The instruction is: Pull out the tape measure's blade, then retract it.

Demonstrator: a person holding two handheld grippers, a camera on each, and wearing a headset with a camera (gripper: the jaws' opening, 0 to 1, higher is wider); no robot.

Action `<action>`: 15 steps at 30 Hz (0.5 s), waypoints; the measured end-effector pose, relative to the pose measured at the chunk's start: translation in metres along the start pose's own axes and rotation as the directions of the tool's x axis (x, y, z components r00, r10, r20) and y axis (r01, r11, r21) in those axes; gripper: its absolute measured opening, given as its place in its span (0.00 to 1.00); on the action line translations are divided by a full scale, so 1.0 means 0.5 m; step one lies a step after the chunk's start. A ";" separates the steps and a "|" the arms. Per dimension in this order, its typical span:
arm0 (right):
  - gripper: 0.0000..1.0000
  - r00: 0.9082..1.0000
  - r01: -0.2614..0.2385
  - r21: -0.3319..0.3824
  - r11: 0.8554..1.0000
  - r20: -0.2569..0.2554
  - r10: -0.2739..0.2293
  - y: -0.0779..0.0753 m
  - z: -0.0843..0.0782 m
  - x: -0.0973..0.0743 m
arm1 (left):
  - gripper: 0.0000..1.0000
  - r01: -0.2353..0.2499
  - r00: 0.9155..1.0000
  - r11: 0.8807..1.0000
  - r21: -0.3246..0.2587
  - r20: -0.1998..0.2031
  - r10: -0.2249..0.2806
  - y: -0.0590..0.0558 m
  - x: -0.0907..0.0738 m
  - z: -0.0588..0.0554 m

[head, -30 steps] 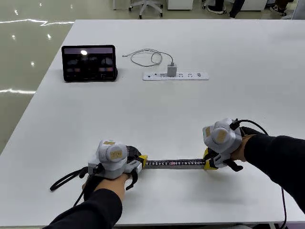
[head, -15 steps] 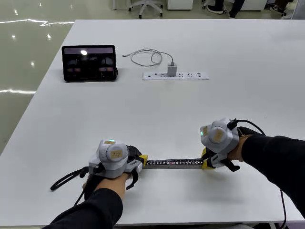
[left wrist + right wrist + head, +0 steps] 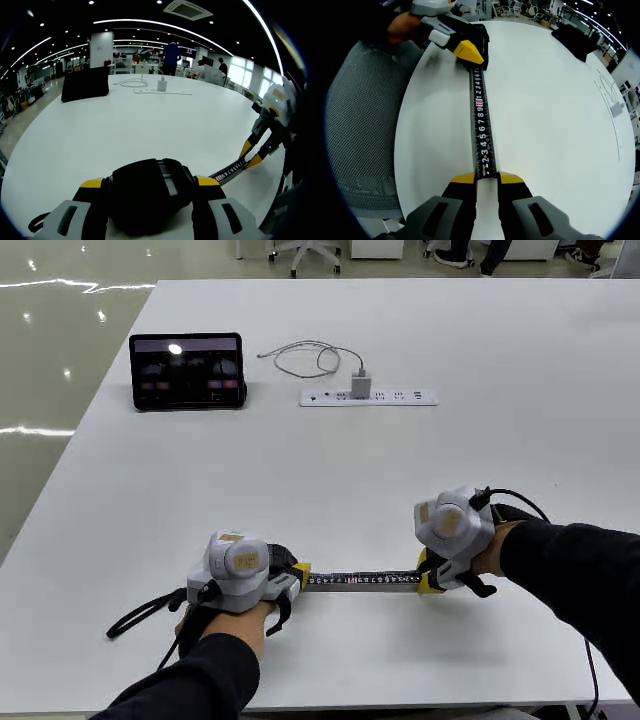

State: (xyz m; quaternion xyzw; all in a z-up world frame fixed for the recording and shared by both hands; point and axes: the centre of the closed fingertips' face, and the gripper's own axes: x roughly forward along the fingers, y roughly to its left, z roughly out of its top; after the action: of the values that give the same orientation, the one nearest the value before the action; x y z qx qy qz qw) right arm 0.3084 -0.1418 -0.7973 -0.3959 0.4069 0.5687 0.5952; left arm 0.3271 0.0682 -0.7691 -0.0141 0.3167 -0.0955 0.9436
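Table (image 3: 350,470) carries the work near its front edge; left gripper (image 3: 290,580) has its jaws clamped on the black tape measure (image 3: 147,192); right gripper (image 3: 486,179) jaws pinch the blade (image 3: 481,120) tip, the blade stretched flat between them.

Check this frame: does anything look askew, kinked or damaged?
Nothing stands out. The blade runs straight and flat from the case clamped in the left gripper to the right gripper pinching its tip; tablet and power strip sit tidy.
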 end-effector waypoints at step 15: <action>0.11 1.000 0.002 0.012 1.000 0.011 -0.002 0.001 0.015 0.006 | 0.65 0.000 1.000 1.000 -0.002 -0.002 0.000 0.000 0.000 0.000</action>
State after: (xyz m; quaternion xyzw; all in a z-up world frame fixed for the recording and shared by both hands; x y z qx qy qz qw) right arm 0.3080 -0.1338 -0.7975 -0.3894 0.4065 0.5680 0.6004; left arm 0.3271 0.0681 -0.7691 -0.0147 0.3179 -0.0953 0.9432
